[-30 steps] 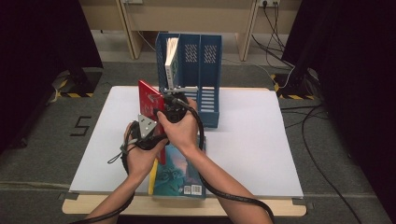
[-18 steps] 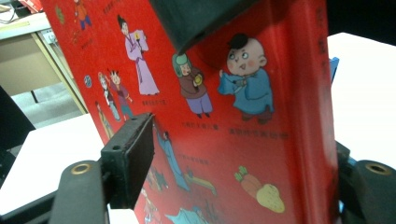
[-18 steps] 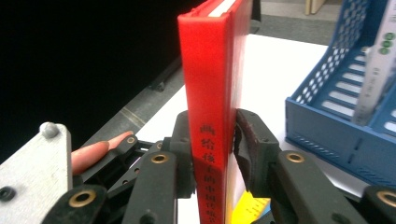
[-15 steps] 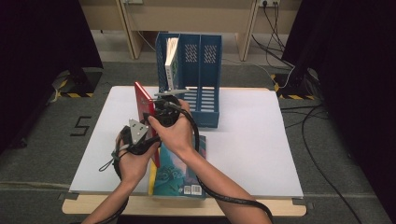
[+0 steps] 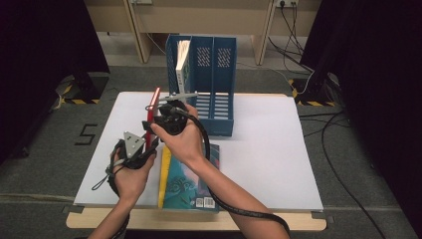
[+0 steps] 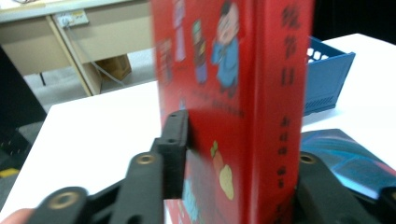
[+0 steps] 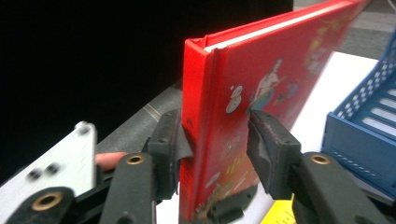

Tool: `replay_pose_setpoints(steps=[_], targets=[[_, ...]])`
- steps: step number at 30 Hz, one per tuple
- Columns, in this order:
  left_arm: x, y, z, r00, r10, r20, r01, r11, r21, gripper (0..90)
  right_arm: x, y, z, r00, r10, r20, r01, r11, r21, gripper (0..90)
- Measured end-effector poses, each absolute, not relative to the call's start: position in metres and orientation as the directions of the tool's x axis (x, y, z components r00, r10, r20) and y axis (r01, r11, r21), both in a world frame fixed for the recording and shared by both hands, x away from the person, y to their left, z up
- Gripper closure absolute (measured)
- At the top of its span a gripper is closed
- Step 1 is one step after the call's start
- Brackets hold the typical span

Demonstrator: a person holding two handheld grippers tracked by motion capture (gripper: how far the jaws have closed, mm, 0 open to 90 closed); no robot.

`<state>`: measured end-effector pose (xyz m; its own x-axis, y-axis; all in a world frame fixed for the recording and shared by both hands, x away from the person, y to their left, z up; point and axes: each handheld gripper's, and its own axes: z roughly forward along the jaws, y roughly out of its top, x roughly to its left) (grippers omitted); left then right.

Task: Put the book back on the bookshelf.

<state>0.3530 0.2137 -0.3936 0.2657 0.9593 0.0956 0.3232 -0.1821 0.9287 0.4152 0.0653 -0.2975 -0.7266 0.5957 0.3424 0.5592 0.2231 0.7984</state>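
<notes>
The red book point(image 5: 155, 104) stands upright on edge above the counter point(image 5: 278, 149), held between both tools. The left tool point(image 5: 144, 142) grips its lower end; in the left gripper view the jaws are closed to the thickness of the book point(image 6: 233, 107), one pad on the cover, the other behind the spine side. The right tool point(image 5: 164, 113) holds it further up; in the right gripper view its jaws straddle the book point(image 7: 261, 93) near the spine, the near pad against the back cover, the far pad at or just short of the front cover.

Handling, as judged: a hardcover, stiff, moderately heavy for its thinness. The glossy cover is likely to slide between the pads if grip pressure drops. Take hold close to the spine, where the boards do not flex; a grip at the open edge lets the covers spread.

Ahead of the right tool stands the blue file holder point(image 5: 211, 79), with one book point(image 5: 182, 62) already in its left compartment. A teal book point(image 5: 191, 179) lies flat below both tools.
</notes>
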Motion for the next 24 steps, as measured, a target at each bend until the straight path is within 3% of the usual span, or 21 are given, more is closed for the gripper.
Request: replay_pose_setpoints(steps=[3, 5, 13, 24], targets=[[0.352, 0.220, -0.393, 0.249, 0.961, 0.117, 0.323, -0.196, 0.926, 72.7, 0.415, 0.069, -0.297, -0.735, 0.574, 0.361, 0.564, 0.222, 0.795, 52.9], [0.353, 0.226, -0.393, 0.233, 0.962, 0.139, 0.318, -0.211, 0.924, 77.4, 0.414, 0.070, -0.297, -0.749, 0.552, 0.367, 0.556, 0.221, 0.801, 56.7], [0.353, 0.254, -0.394, 0.241, 0.970, 0.046, 0.323, -0.125, 0.938, 78.6, 0.411, 0.057, -0.290, -0.755, 0.551, 0.355, 0.535, 0.206, 0.819, 56.4], [0.343, 0.279, -0.406, 0.271, 0.962, -0.024, 0.305, -0.063, 0.950, 78.3, 0.421, 0.000, -0.323, -0.667, 0.652, 0.361, 0.602, 0.188, 0.776, 56.5]])
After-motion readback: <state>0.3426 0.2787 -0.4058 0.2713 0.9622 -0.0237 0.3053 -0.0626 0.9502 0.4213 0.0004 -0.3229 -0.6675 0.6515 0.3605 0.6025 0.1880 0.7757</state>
